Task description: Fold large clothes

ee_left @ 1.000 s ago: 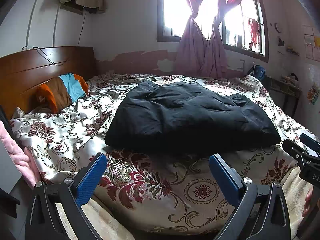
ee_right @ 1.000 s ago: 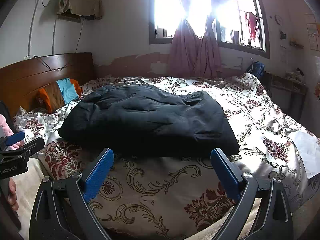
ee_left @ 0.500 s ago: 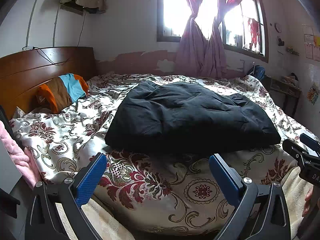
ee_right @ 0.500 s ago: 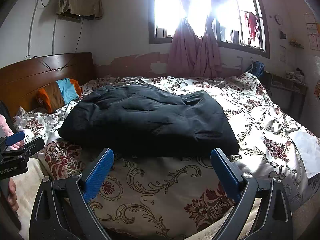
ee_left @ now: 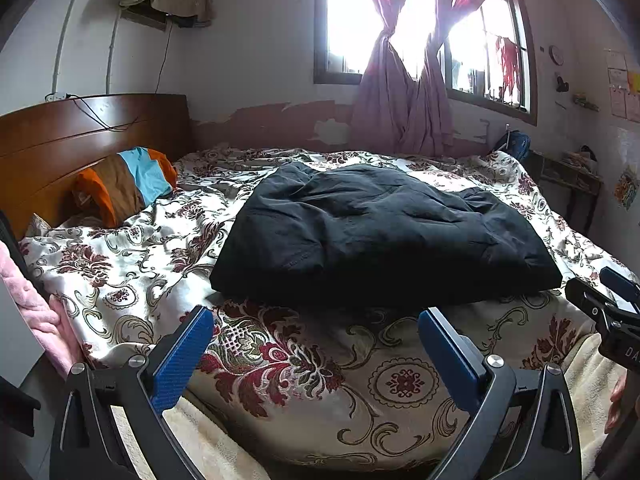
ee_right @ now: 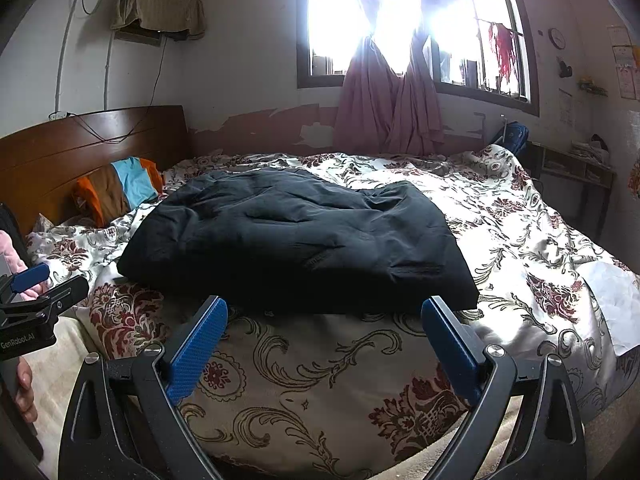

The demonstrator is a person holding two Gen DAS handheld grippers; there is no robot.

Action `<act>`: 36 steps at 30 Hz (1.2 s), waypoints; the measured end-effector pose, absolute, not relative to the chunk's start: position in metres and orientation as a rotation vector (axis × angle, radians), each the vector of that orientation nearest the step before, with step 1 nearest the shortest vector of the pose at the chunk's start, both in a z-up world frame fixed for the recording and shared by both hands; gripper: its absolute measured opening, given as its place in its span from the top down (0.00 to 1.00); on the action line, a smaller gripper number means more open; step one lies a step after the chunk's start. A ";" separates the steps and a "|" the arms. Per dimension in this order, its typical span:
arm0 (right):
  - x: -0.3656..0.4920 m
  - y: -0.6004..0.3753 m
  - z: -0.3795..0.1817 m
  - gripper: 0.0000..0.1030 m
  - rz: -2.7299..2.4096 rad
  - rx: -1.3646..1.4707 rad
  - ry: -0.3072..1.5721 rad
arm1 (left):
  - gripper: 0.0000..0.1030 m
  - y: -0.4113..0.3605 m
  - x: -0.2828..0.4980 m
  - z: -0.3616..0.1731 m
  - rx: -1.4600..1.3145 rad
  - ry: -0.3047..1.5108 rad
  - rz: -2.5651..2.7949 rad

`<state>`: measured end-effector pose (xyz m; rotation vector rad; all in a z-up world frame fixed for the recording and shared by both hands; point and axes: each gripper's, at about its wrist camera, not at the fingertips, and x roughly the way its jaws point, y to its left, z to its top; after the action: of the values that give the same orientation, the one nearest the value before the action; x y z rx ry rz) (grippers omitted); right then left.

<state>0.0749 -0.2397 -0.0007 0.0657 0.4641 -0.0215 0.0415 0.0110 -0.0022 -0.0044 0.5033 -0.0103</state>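
"GenRobot.AI" is printed in white on the black body of the left gripper (ee_right: 30,280), seen at the edge of the right wrist view; the right gripper (ee_left: 618,286) shows only the letters "DA" in the left wrist view. Both grippers hang released, blue ribbed pads (ee_right: 198,354) spread wide and grasping nothing, just short of the near edge of the bed (ee_right: 320,380) (a glossy cream bedspread with maroon flowers and olive scrolls). The black padded garment (ee_right: 296,240), folded into a puffy, wrinkled rectangle, lies on the middle of the bed, apart from both grippers. At the head of the bed an orange, brown and blue striped pillow (ee_left: 126,184) leans on the curved wooden headboard (ee_left: 80,132). Beyond the bed, knotted pink curtains (ee_right: 392,108) hang in a bright window above peeling wall paint.
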 end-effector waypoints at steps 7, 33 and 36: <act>0.075 -0.240 0.000 0.07 -0.022 0.067 0.464 | 0.00 0.011 0.041 -0.003 -0.005 0.504 -0.010; 0.074 -0.239 0.000 0.07 -0.022 0.068 0.463 | 0.00 0.015 0.041 0.003 -0.020 0.493 0.034; 0.075 -0.239 0.000 0.07 -0.023 0.068 0.464 | 0.00 0.014 0.040 0.002 -0.008 0.491 0.035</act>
<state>0.0745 -0.2389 -0.0004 0.0684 0.4636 -0.0227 0.0404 0.0140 0.0018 -0.0083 0.4910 0.0353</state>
